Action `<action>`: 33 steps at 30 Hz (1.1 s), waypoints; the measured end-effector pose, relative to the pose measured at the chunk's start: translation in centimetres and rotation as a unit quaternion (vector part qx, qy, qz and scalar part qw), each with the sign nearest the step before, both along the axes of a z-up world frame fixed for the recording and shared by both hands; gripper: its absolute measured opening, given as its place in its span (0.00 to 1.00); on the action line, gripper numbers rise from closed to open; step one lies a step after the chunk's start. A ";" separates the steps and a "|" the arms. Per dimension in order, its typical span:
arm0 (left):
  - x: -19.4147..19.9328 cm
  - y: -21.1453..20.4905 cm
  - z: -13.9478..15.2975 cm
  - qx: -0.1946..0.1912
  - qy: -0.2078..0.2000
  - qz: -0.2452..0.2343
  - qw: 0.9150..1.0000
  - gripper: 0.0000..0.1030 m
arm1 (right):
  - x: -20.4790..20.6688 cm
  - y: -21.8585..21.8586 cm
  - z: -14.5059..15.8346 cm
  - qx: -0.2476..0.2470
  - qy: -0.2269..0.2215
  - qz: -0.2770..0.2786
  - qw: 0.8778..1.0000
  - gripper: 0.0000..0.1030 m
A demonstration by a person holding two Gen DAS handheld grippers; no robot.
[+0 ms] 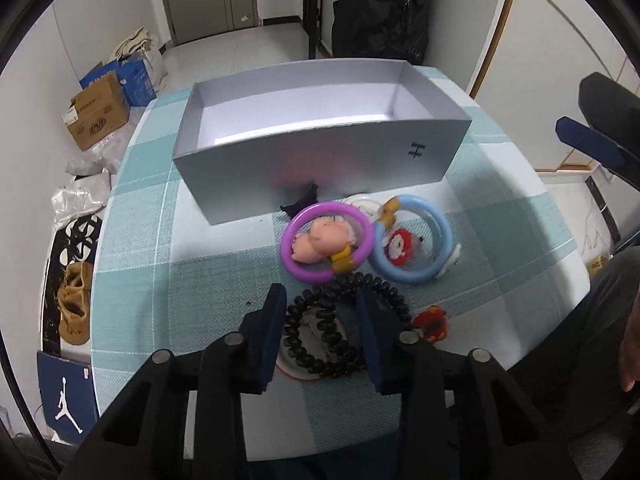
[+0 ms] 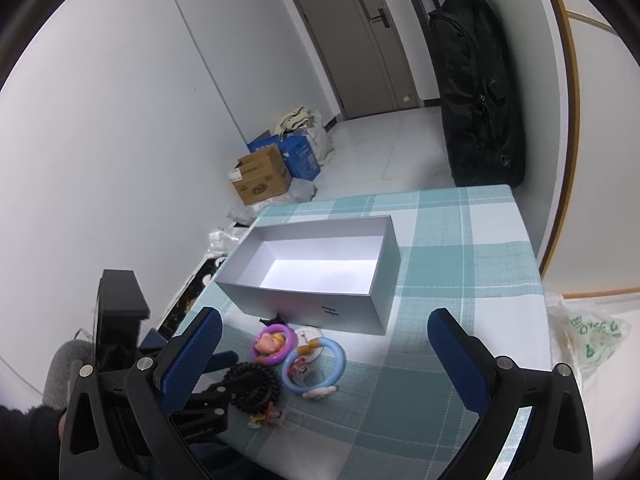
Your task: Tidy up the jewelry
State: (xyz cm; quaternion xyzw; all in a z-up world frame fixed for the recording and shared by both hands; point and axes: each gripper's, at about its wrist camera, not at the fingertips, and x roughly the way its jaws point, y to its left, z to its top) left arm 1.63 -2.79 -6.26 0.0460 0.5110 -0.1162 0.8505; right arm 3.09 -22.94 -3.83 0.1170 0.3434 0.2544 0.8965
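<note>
An open grey box stands on the checked tablecloth; it also shows in the right wrist view. In front of it lie a purple ring with a pink plush charm, a blue ring with a red charm and a black spiral coil bracelet. My left gripper is open, its fingers straddling the left part of the black coil just above the table. My right gripper is open and empty, held high over the table's near right side. The rings and coil show there too.
A small red charm lies right of the coil. A white ring and a black bit lie against the box front. Cardboard boxes and bags sit on the floor left. A black bag hangs at the back.
</note>
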 end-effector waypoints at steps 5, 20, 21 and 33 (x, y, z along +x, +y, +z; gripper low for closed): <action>0.0 0.1 0.1 0.001 0.002 -0.006 1.000 0.08 | -0.1 -0.2 0.1 0.004 -0.001 -0.001 1.000 1.00; 0.3 1.5 2.3 -0.088 -0.012 0.014 0.996 0.06 | -0.1 -0.3 -0.2 0.008 0.013 0.000 1.000 1.00; 0.3 1.7 2.5 -0.093 -0.016 0.018 0.995 0.06 | -0.1 -0.2 -0.3 0.008 0.016 0.003 1.000 1.00; 0.6 7.2 5.5 -0.147 -0.075 0.105 0.981 0.06 | 0.3 5.6 -4.8 0.006 0.143 0.130 0.981 1.00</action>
